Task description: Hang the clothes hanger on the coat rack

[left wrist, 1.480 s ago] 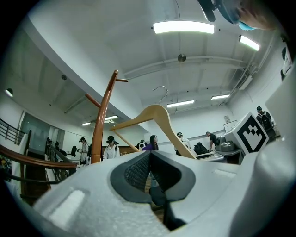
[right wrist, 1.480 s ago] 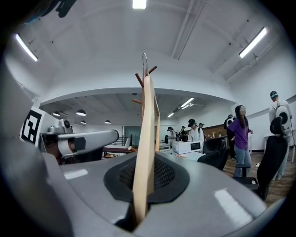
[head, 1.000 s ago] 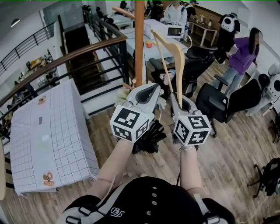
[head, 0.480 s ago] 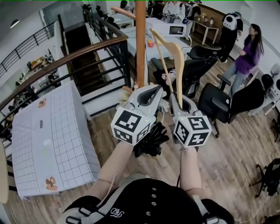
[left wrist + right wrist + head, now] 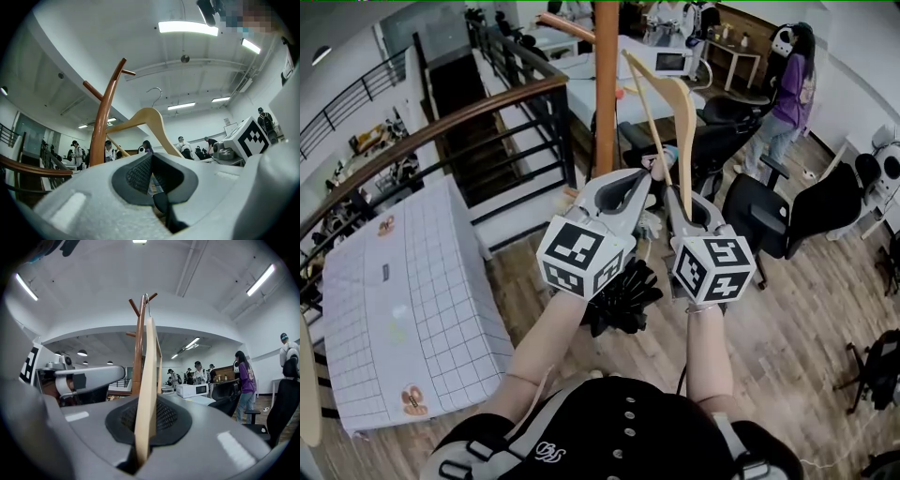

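Right gripper (image 5: 682, 208) clamped on near arm end of wooden hanger (image 5: 680, 127); hanger held in air, hook up, long axis running away from person toward coat rack (image 5: 606, 94) pole. Left gripper (image 5: 625, 192) closed, empty, alongside. Left gripper view shows hanger side-on, metal hook (image 5: 155, 95) right of prongs (image 5: 93, 90); right gripper view shows it edge-on; hook not discernible in head view

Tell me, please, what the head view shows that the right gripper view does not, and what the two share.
Only the head view: the grid-patterned tablecloth and the person's forearms. Only the right gripper view: the ceiling strip lights, the metal hook of the wooden clothes hanger near the coat rack's top prongs, and the right gripper shut on one hanger arm. Both: the hanger, the coat rack, the left gripper, the right gripper and the person in purple.
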{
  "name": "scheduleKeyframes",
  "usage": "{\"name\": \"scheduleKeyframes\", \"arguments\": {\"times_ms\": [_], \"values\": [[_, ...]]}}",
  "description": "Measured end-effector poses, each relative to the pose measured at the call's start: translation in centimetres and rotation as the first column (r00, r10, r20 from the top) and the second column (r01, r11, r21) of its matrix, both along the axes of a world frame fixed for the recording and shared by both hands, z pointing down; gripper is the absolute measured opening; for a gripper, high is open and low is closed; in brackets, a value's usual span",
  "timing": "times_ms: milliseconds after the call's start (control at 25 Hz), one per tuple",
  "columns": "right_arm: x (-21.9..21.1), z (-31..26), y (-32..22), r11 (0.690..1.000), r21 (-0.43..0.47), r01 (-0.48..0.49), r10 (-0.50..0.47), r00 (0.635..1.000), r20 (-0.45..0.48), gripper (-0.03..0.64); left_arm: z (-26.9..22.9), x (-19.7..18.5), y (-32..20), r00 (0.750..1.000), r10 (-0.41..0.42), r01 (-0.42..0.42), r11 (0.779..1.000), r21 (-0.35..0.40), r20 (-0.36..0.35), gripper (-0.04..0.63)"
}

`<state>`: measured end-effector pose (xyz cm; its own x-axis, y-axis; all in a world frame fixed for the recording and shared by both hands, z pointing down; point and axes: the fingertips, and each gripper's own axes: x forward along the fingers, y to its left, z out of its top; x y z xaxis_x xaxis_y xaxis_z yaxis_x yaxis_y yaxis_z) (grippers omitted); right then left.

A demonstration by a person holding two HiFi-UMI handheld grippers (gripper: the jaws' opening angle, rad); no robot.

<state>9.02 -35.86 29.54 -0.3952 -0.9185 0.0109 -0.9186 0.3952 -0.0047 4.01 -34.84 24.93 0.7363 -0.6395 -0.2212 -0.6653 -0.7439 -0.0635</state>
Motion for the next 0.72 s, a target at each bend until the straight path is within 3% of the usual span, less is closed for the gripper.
{"name": "scheduleKeyframes", "arguments": {"times_ms": [720], "values": [[-1.8,-5.7,-4.9,0.997,0.079,0.022,-0.019,0.999,-0.034,0.002,-3.7,0.0,-3.0,0.998,0.049,-0.050,0.997,0.055,0.026,0.000]]}}
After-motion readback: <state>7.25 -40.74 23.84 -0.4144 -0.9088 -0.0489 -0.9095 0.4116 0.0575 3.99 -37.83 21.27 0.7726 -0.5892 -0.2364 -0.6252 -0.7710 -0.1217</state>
